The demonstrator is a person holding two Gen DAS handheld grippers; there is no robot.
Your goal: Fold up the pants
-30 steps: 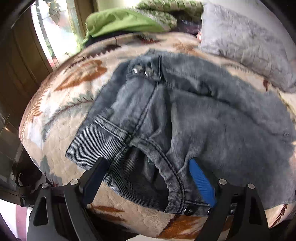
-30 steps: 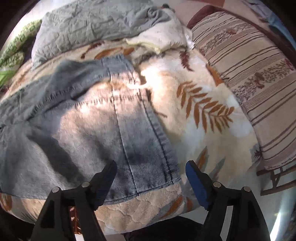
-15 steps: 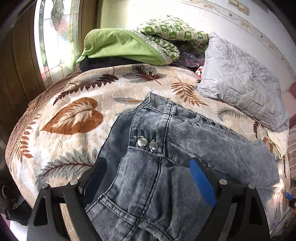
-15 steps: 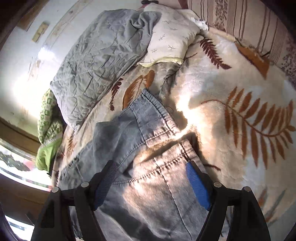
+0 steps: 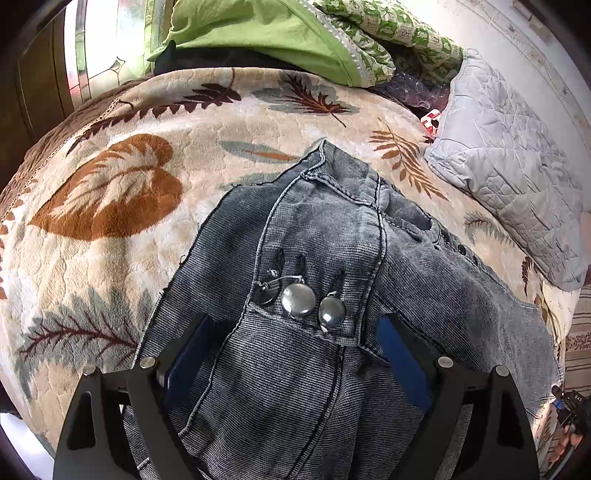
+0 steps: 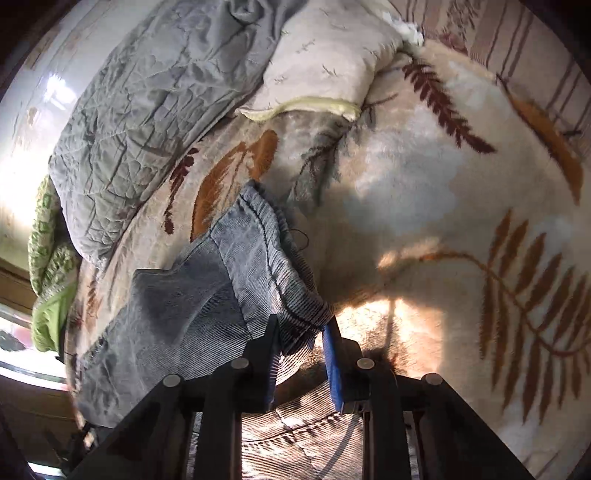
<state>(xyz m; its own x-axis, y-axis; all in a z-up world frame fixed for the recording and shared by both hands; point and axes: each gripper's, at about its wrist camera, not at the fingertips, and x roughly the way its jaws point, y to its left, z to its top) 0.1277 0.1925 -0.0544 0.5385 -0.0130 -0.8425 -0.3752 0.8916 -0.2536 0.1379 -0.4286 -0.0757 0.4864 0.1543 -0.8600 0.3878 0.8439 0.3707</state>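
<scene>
Grey-blue denim pants point(image 5: 332, 258) lie on a leaf-patterned blanket point(image 5: 110, 229). In the left wrist view the waistband with metal buttons point(image 5: 299, 299) sits between the wide-apart fingers of my left gripper point(image 5: 295, 354), which is open with the denim lying over its lower part. In the right wrist view my right gripper point(image 6: 301, 343) has its fingers close together around the hem of a pant leg point(image 6: 266, 258), pinching the fabric and lifting it off the blanket.
A grey quilted pillow point(image 5: 509, 162) and a green cloth pile point(image 5: 266, 33) lie at the far side of the bed. A cream pillow point(image 6: 332, 59) and a striped cushion point(image 6: 517, 37) sit beyond the right gripper. A window point(image 5: 96, 40) is at the left.
My left gripper moved in over the waistband. My right gripper closed from wide open onto the pant-leg hem.
</scene>
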